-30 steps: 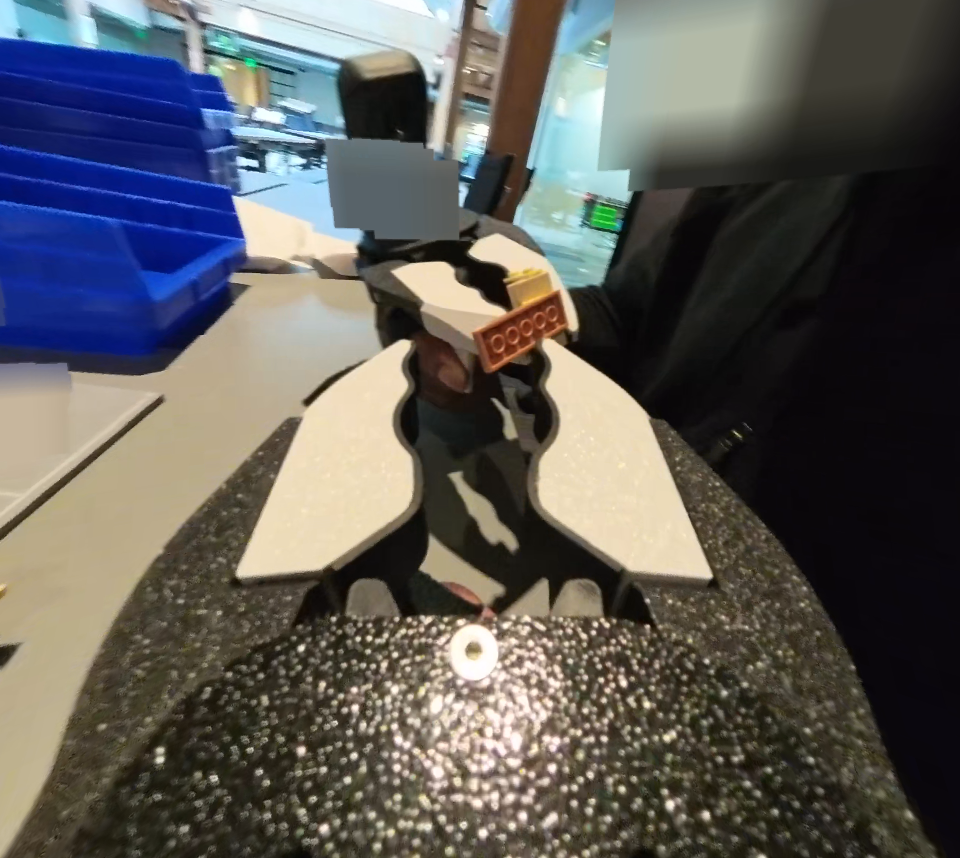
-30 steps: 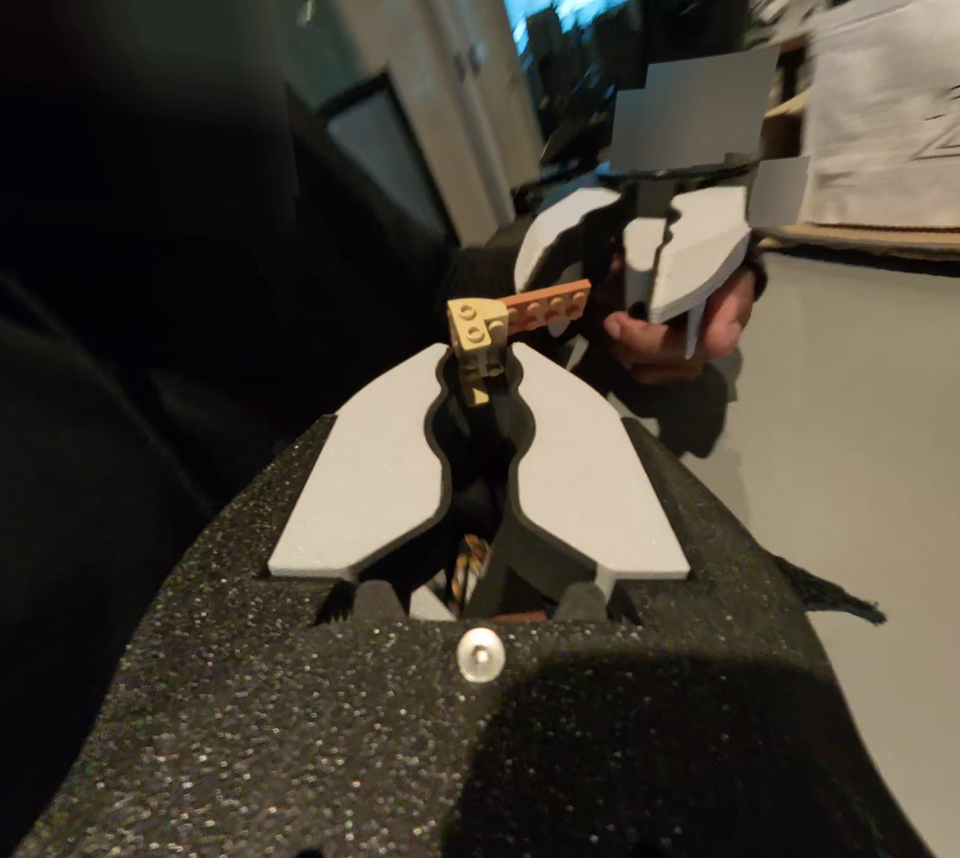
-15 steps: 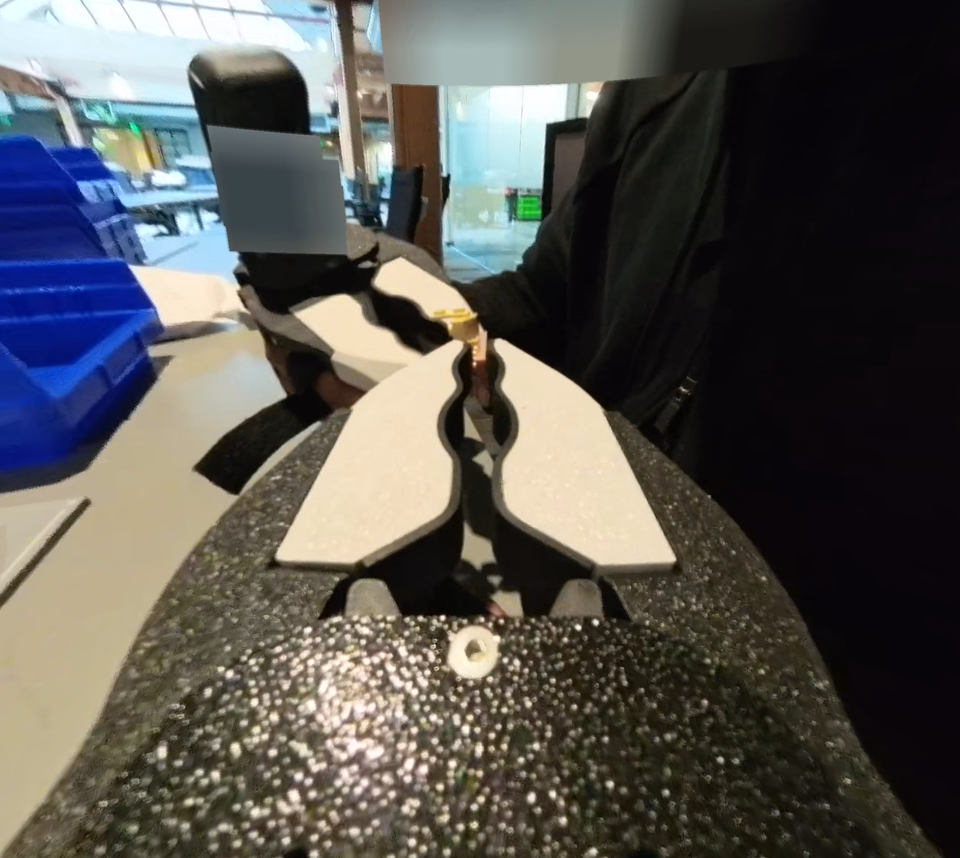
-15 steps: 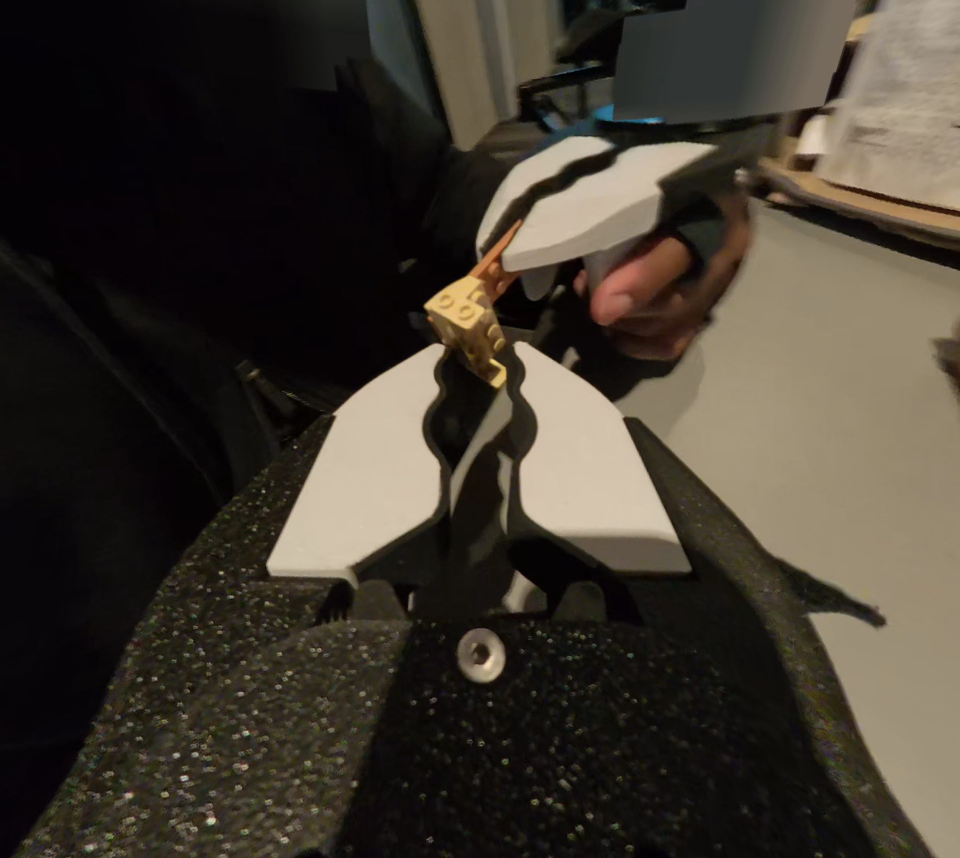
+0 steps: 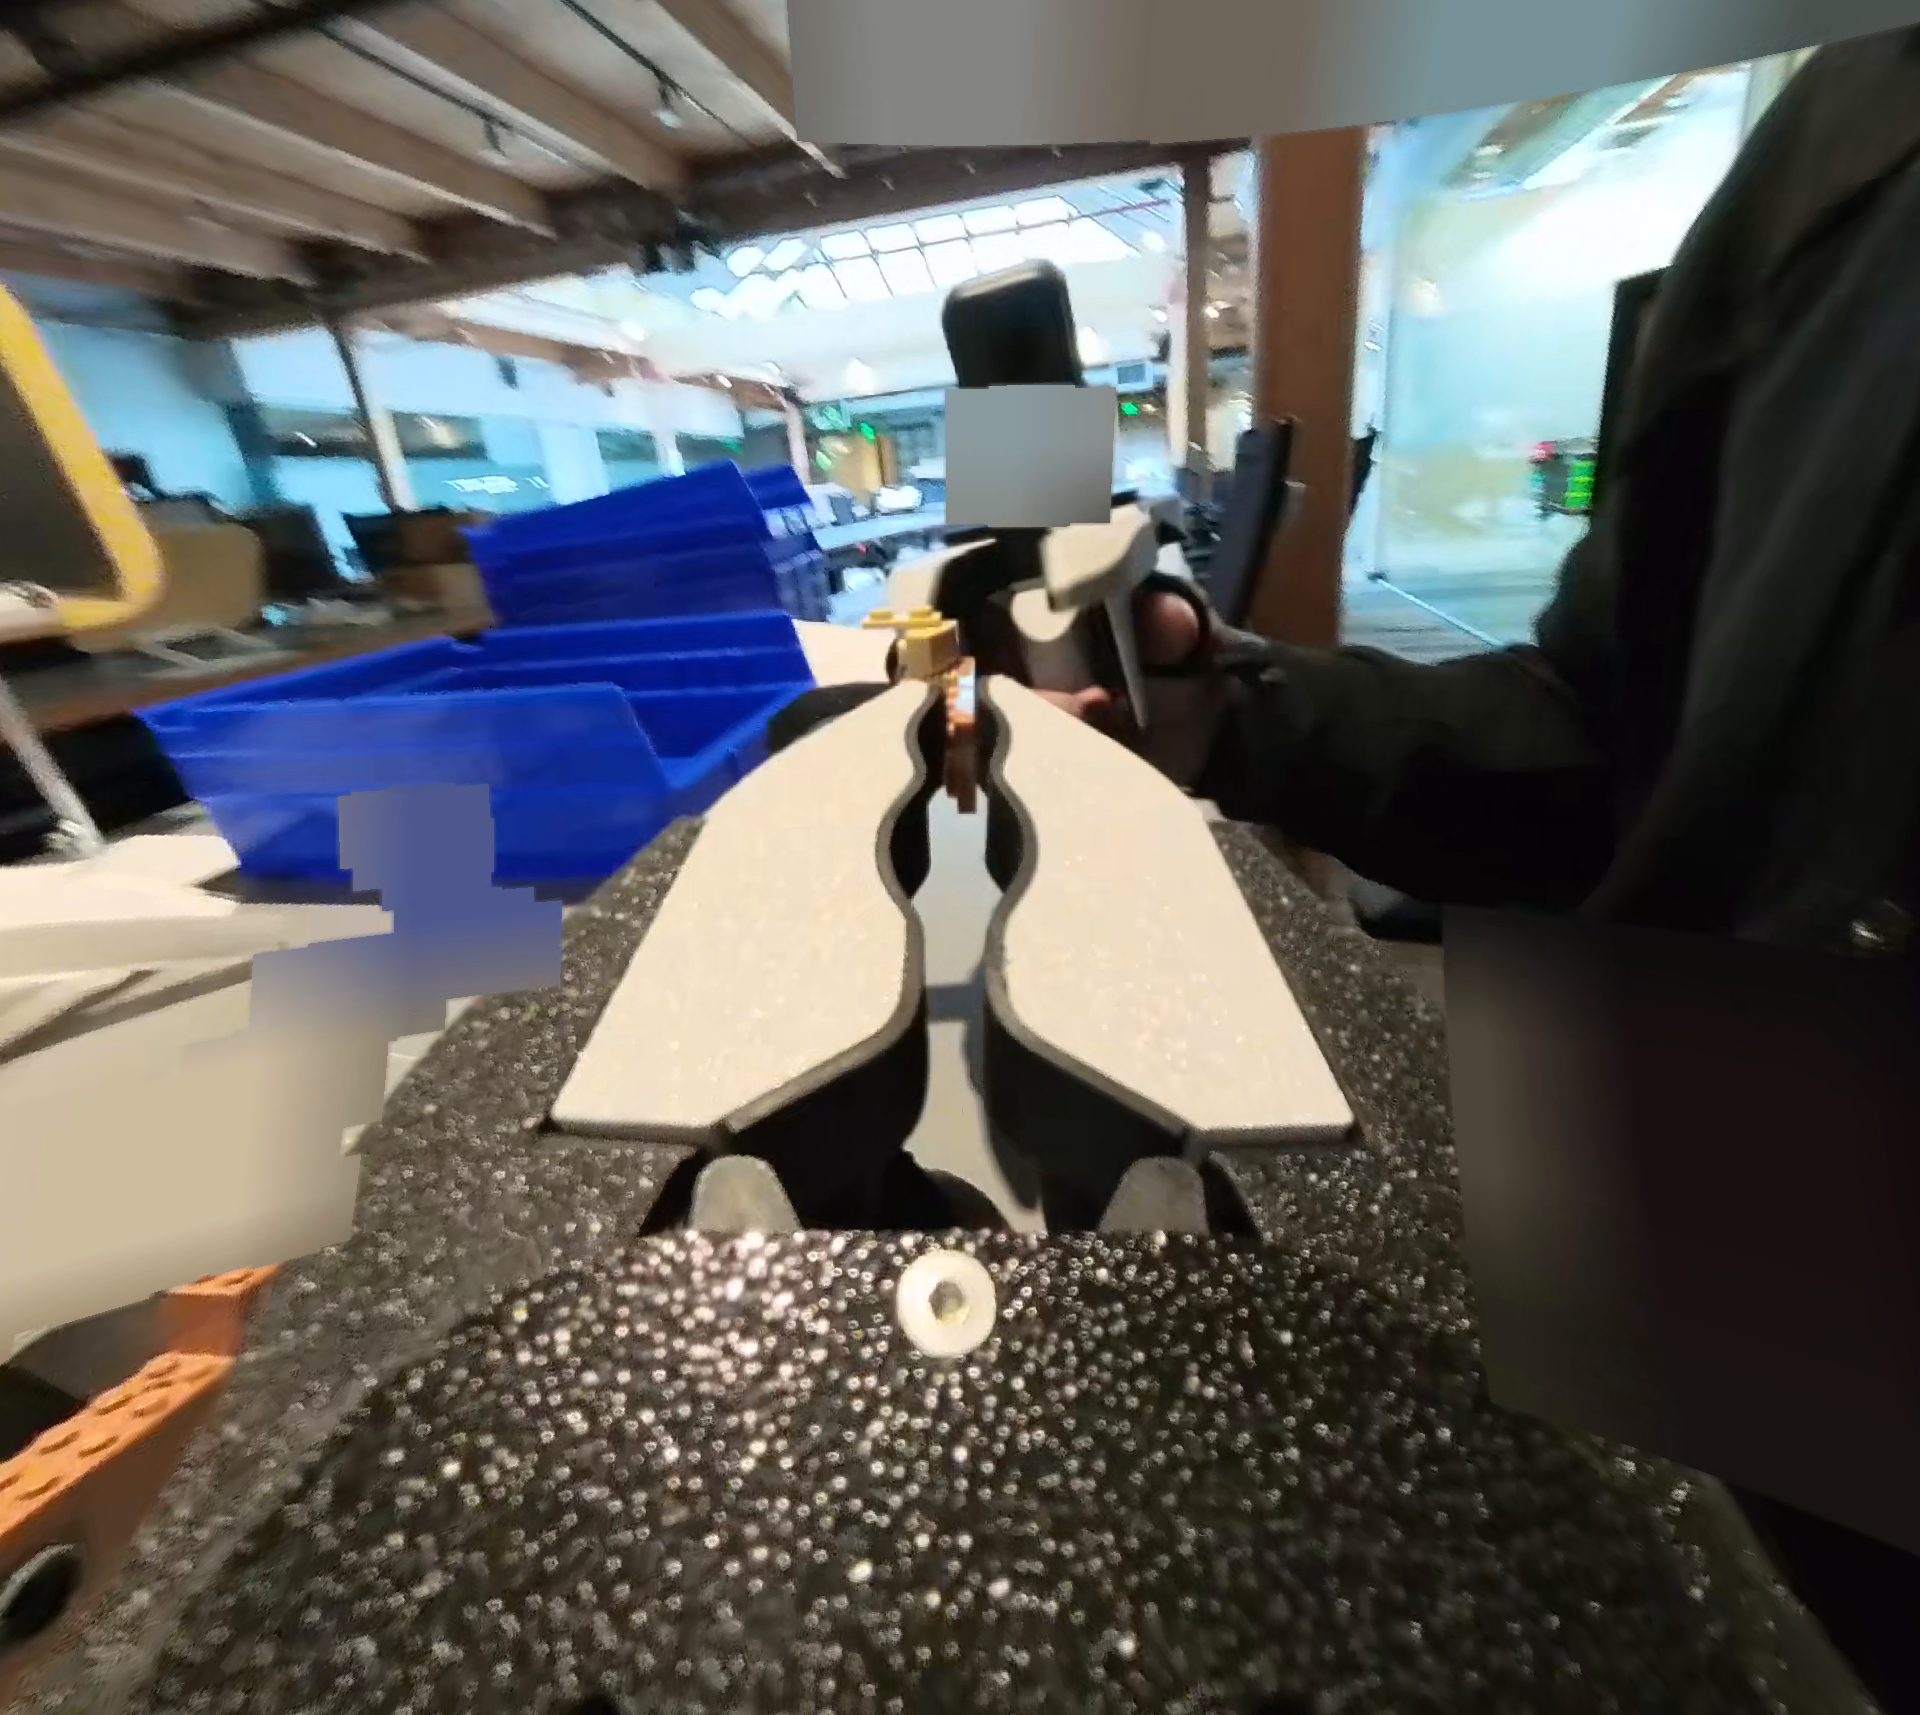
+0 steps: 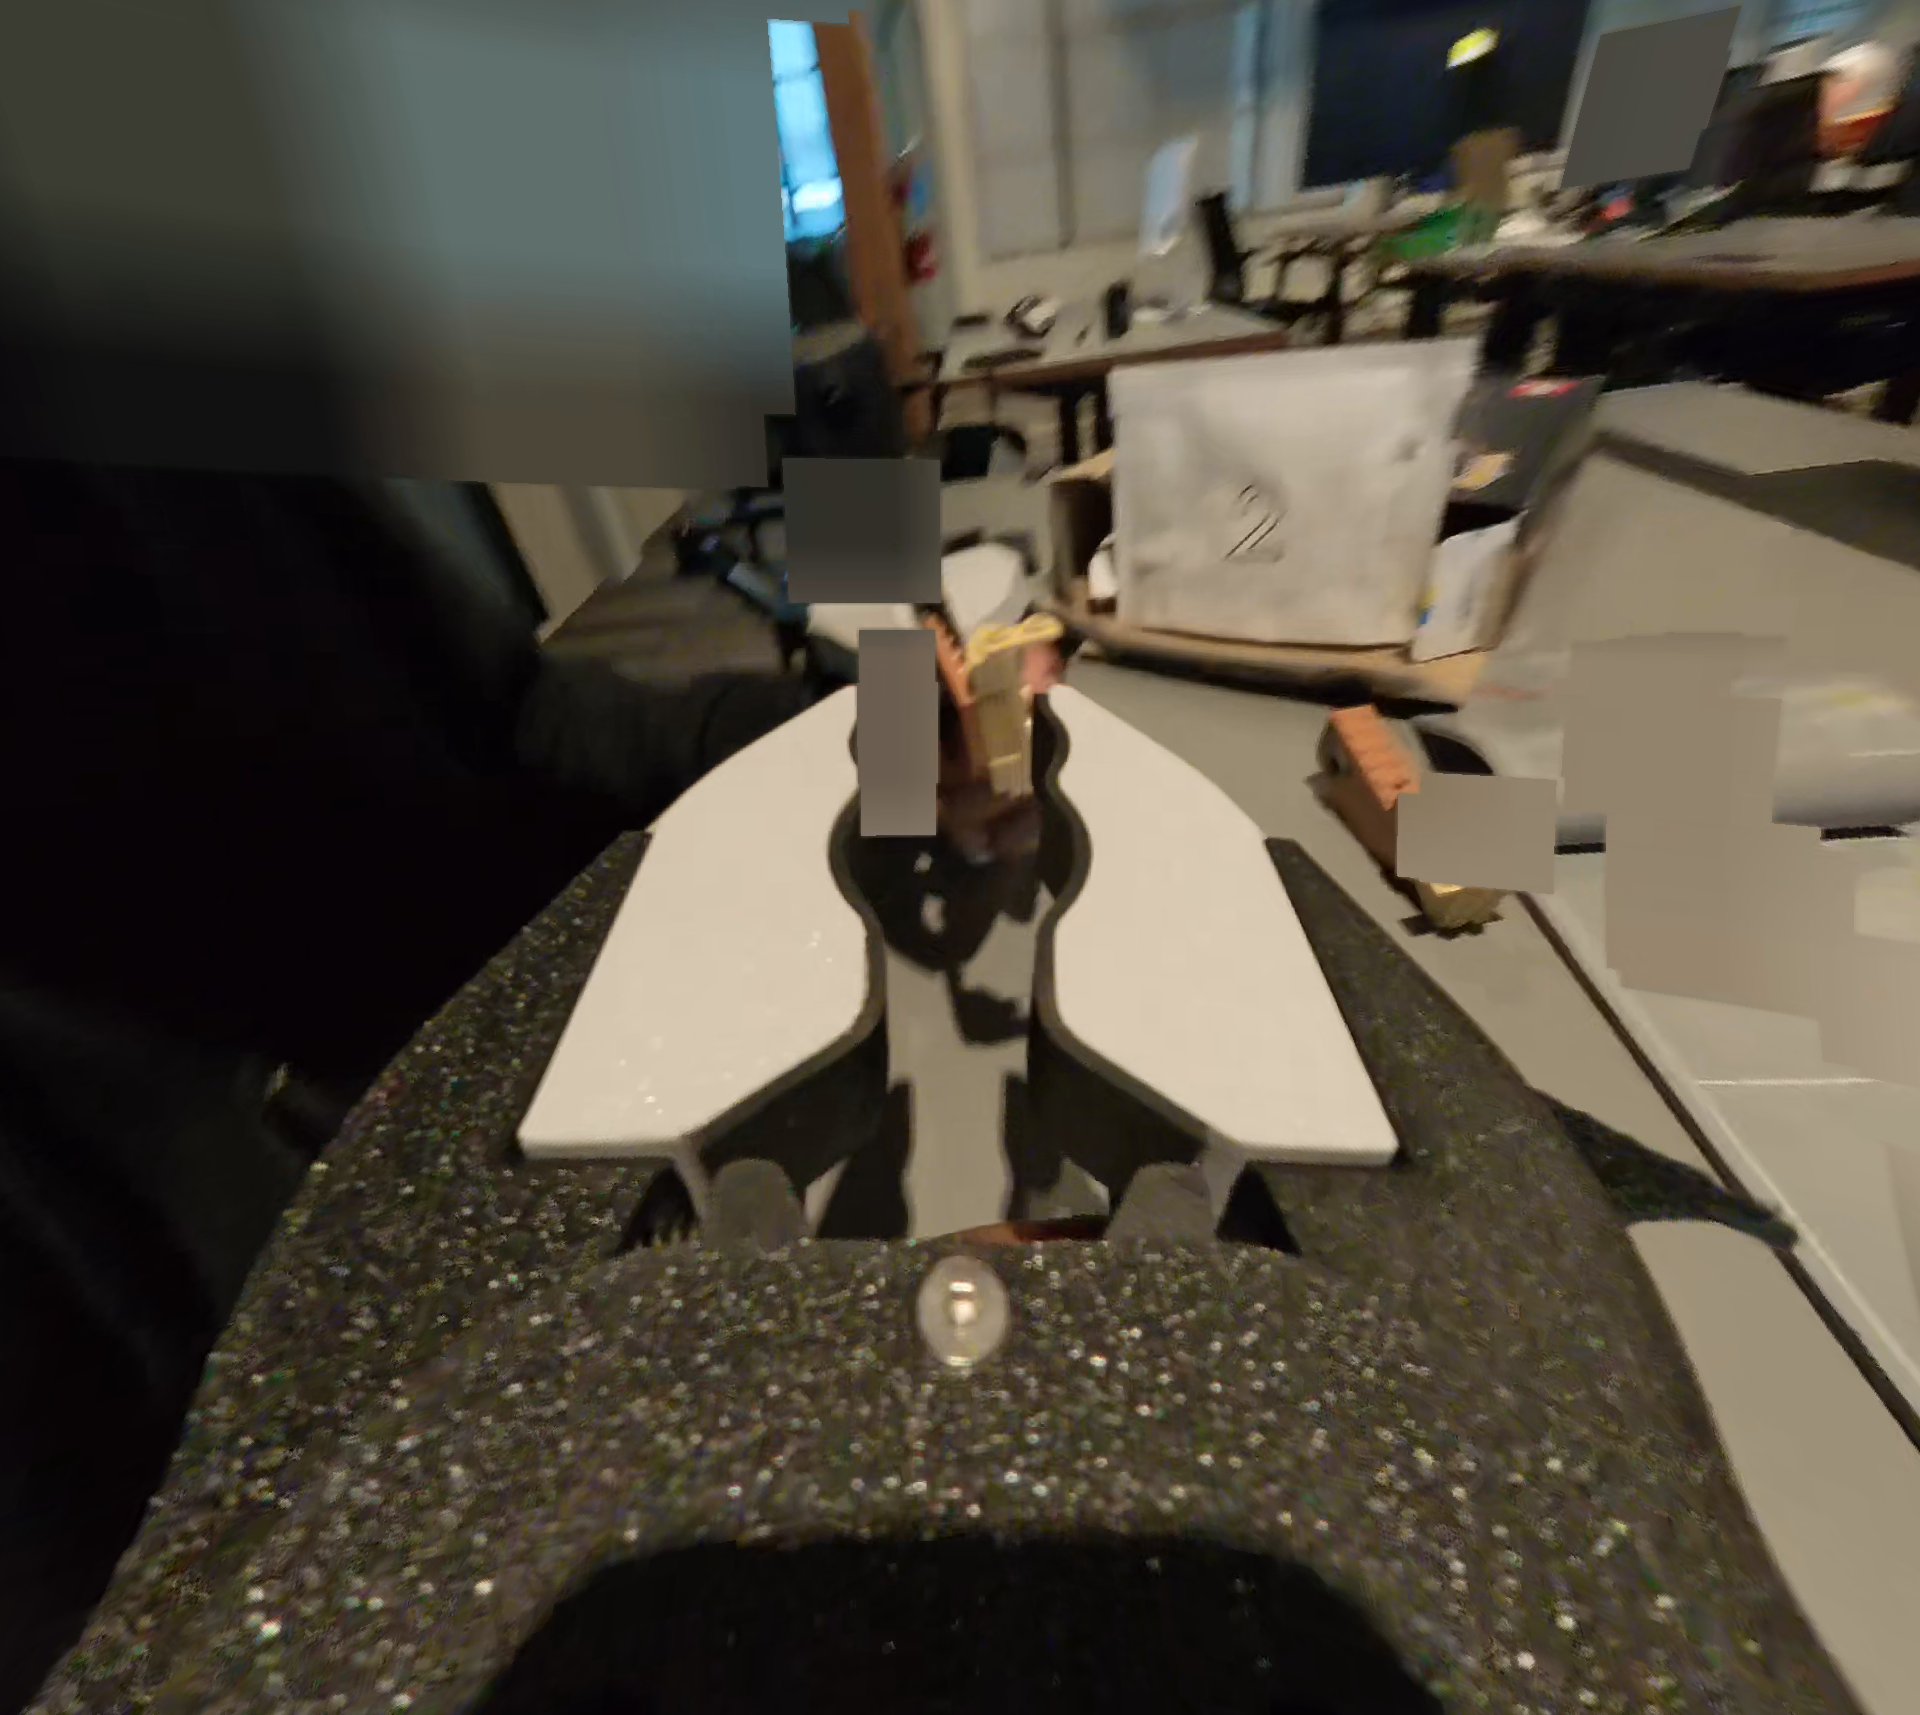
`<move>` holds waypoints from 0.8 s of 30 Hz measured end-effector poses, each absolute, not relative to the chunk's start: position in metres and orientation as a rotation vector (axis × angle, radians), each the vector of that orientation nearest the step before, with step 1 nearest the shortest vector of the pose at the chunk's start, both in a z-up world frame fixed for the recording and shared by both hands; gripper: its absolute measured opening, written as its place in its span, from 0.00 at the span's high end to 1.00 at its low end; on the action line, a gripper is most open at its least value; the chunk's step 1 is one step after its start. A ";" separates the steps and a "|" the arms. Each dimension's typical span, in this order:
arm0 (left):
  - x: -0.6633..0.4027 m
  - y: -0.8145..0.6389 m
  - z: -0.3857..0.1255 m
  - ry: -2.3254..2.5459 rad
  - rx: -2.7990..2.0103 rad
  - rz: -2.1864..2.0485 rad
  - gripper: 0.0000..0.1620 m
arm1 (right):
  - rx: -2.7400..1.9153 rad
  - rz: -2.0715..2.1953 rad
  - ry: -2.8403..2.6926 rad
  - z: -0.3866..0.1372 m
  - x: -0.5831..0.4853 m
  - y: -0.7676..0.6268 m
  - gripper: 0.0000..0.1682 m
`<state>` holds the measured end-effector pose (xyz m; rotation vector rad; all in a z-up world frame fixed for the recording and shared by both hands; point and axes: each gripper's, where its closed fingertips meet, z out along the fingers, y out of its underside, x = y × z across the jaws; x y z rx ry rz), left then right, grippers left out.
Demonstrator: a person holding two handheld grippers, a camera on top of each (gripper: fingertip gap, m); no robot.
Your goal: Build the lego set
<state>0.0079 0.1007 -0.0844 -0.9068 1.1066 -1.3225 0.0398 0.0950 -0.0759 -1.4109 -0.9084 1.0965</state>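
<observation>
My left gripper [image 5: 953, 709] jaws pinch the brown plate [image 5: 964, 756] with its tan piece [image 5: 923, 645]; my right gripper [image 6: 951, 735] jaws stand parted.

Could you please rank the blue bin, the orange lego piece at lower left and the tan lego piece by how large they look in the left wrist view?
1. blue bin
2. orange lego piece, though nearness enlarges it
3. tan lego piece

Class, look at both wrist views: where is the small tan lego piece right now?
In the left wrist view the tan lego piece sits at the tip of the left gripper, atop the brown plate its jaws pinch, just before the right gripper.
</observation>
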 end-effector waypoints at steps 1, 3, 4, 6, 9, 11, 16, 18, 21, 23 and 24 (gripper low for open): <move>0.008 0.099 -0.083 1.100 -0.890 -1.316 0.97 | -1.414 1.092 -0.879 -0.073 0.040 0.097 0.84; 0.008 0.094 -0.080 1.098 -0.855 -1.324 0.97 | -1.422 1.070 -0.868 -0.070 0.038 0.097 0.84; 0.008 0.091 -0.079 1.099 -0.835 -1.327 0.97 | -1.419 1.048 -0.884 -0.070 0.036 0.095 0.84; 0.007 0.086 -0.076 1.102 -0.793 -1.337 0.97 | -1.421 0.996 -0.936 -0.072 0.030 0.090 0.84; 0.003 0.081 -0.072 1.102 -0.749 -1.364 0.97 | -1.416 0.940 -0.987 -0.072 0.024 0.084 0.85; 0.002 0.078 -0.071 1.109 -0.724 -1.363 0.97 | -1.402 0.928 -0.996 -0.069 0.021 0.081 0.87; 0.003 0.075 -0.070 1.117 -0.704 -1.366 0.97 | -1.407 0.909 -0.990 -0.067 0.020 0.080 0.88; 0.004 0.075 -0.071 1.123 -0.703 -1.358 0.97 | -1.410 0.926 -0.992 -0.068 0.019 0.078 0.89; 0.005 0.073 -0.073 1.139 -0.703 -1.343 0.97 | -1.417 0.939 -0.986 -0.070 0.019 0.079 0.89; 0.006 0.073 -0.074 1.145 -0.701 -1.334 0.97 | -1.419 0.953 -0.978 -0.070 0.019 0.079 0.90; 0.006 0.072 -0.074 1.145 -0.697 -1.331 0.97 | -1.420 0.959 -0.975 -0.070 0.019 0.079 0.91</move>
